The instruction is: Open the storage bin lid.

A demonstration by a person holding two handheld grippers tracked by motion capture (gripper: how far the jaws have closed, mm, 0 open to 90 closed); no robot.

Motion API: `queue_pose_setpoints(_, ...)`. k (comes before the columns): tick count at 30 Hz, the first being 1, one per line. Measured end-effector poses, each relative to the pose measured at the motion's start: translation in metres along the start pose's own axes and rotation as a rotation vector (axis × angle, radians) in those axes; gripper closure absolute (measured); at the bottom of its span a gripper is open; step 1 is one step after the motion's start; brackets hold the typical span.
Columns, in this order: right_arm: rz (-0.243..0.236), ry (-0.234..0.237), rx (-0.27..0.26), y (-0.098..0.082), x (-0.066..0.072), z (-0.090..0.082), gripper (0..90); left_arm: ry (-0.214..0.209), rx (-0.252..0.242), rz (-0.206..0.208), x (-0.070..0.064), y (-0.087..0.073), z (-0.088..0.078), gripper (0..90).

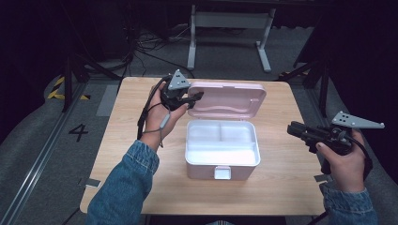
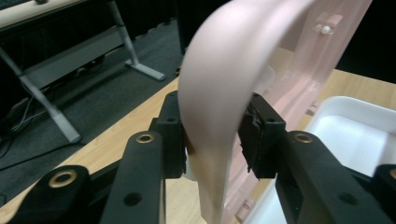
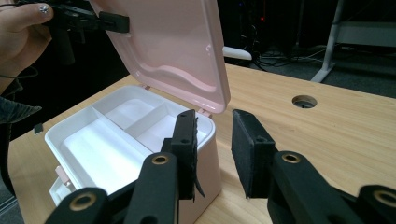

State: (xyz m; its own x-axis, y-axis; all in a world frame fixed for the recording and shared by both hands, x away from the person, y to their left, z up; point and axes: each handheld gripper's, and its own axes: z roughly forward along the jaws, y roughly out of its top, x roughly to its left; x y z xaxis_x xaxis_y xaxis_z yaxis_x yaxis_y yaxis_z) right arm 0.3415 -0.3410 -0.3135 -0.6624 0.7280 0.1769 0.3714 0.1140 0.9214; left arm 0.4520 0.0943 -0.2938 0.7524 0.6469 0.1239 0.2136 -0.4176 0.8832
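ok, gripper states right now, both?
Left gripper: shut on the lid edge, lid open.
Right gripper: open, holding nothing, beside the box.

The desk (image 1: 141, 154) has a pale wood-grain top with rounded corners and stands on a grey floor (image 1: 42, 140). A box (image 1: 222, 161) sits directly on it, near the middle and a little toward the near edge, with bare wood all round it. The box has pink walls and a white tray inside, split into one long compartment at the front and two smaller ones behind. Its pink lid (image 1: 227, 99) is hinged at the back and stands open. A round hole (image 3: 304, 101) pierces the desk top beside the box.
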Motion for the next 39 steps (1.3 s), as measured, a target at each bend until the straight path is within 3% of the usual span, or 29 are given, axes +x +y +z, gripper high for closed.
queue_pose_setpoints(10,0.008,-0.018,-0.007,0.0,-0.006,-0.005,69.5,0.011,0.032,-0.031,0.012,0.004,0.017,58.7)
queue_pose_setpoints(17,0.005,-0.02,0.01,-0.003,-0.007,0.002,64.9,0.013,0.044,-0.05,0.021,0.005,0.03,55.3)
queue_pose_setpoints(28,0.015,-0.025,0.005,-0.004,-0.011,0.0,64.6,0.007,0.057,-0.125,0.03,0.003,0.048,49.1)
queue_pose_setpoints(39,0.016,-0.024,0.004,-0.005,-0.013,0.0,64.3,0.024,0.071,-0.136,0.032,-0.002,0.063,39.4)
